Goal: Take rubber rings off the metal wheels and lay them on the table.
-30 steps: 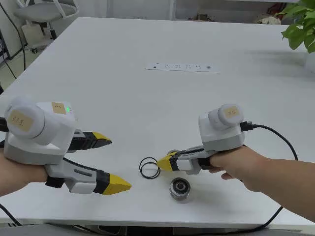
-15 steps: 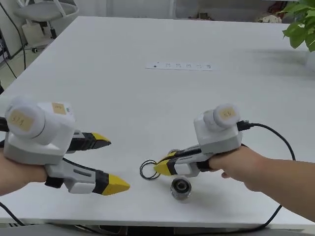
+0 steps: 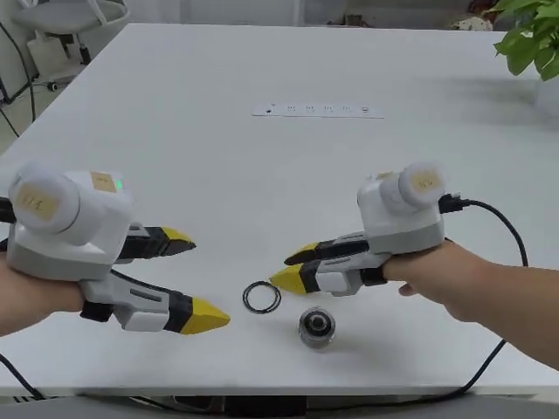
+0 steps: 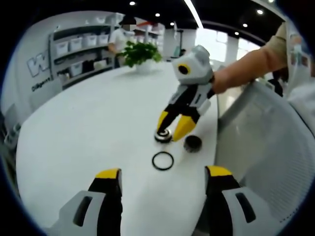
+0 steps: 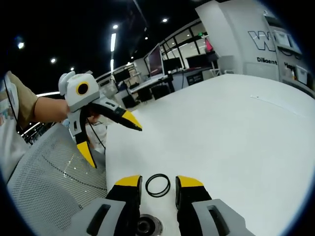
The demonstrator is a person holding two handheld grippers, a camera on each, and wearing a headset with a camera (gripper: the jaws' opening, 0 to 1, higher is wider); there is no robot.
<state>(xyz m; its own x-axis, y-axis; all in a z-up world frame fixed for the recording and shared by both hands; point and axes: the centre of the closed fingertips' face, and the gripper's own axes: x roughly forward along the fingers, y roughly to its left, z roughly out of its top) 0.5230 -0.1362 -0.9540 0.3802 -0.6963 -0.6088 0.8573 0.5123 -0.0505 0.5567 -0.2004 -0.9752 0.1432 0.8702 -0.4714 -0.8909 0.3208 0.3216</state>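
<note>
White table (image 3: pixel 262 131) lies wide under both tools, with a plant at its far corner. Compared with one second ago, the right gripper (image 3: pixel 293 266) has drawn a little up and back from the rubber ring (image 3: pixel 262 298). Then its lower yellow tip was at the ring's edge; now the tip is just beside the ring and apart from it, and the jaws stand partly open with nothing between them. I judge this ring is already laid down and free. It lies flat in front of the right jaws, and one metal wheel (image 3: pixel 316 325) stands near it, toward the person. In the left gripper view a second wheel (image 4: pixel 163 136) sits under the right gripper's tips; whether it carries a ring I cannot tell. The left gripper (image 3: pixel 194 277) hovers wide open and holds nothing, its jaws pointing toward the ring.
</note>
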